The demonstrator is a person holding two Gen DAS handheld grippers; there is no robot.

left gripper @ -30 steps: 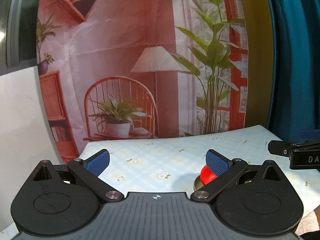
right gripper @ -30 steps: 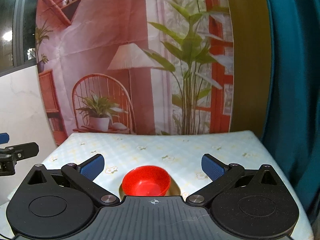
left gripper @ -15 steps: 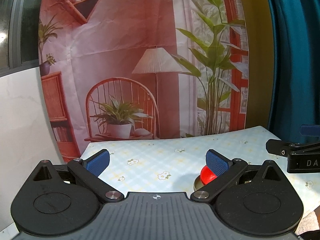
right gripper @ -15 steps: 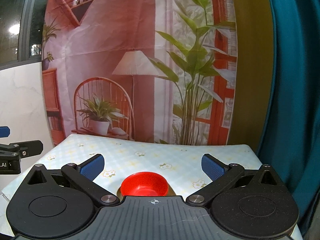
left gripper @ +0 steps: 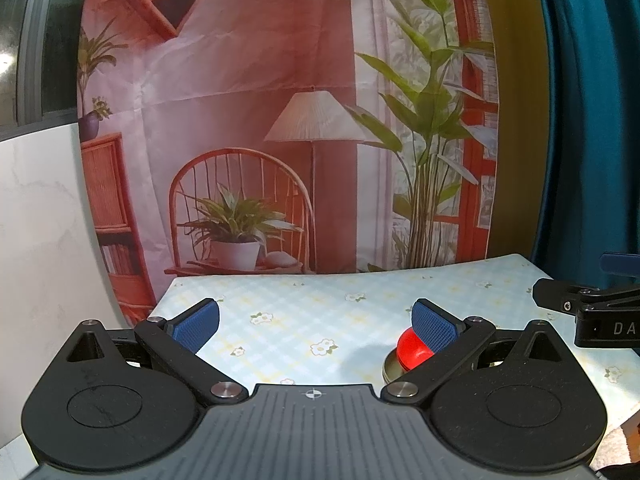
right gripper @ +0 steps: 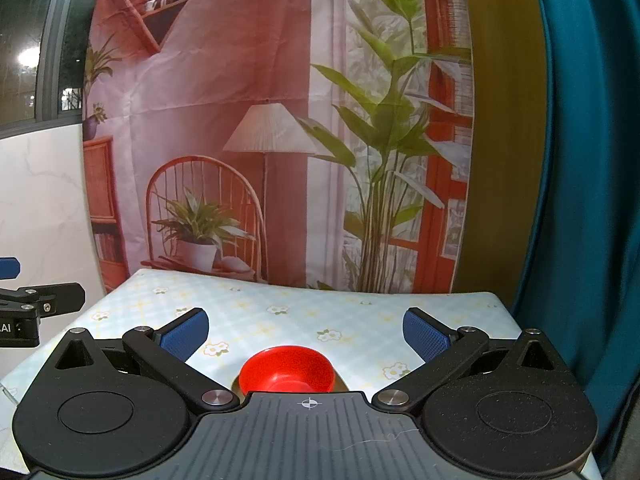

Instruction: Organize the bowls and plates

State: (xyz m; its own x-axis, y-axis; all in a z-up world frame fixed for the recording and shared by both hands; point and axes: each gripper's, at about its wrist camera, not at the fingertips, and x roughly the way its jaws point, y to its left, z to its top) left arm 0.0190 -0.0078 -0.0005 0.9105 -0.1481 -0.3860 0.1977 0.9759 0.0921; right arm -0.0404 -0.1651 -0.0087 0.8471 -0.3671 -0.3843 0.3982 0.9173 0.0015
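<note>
Printed fabric backdrop [left gripper: 280,120] (chair, potted plant, lamp, tall plant) hangs behind the table; white marble-look wall [left gripper: 40,220] to its left, teal curtain [right gripper: 580,200] to its right. Table carries a pale blue checked tablecloth [left gripper: 300,312] with small flowers. Left wrist view: left gripper [left gripper: 316,320] over the near-left part of the cloth, blue pads wide apart, gripping nothing. Its right finger [left gripper: 434,326] covers part of the red bowl [left gripper: 412,354], so only the bowl's left side shows, sitting in a shallow metallic dish [left gripper: 390,368] on the cloth. Right gripper's black tip [left gripper: 560,302] pokes in at the far right edge. Right wrist view: left gripper's black tip [right gripper: 52,300] at the left edge; right gripper [right gripper: 306,330] centred on the red bowl [right gripper: 286,368], fingers spread wide either side and well clear of it, nothing held. Gripper body hides the bowl's base and most of the dish [right gripper: 237,385].
</note>
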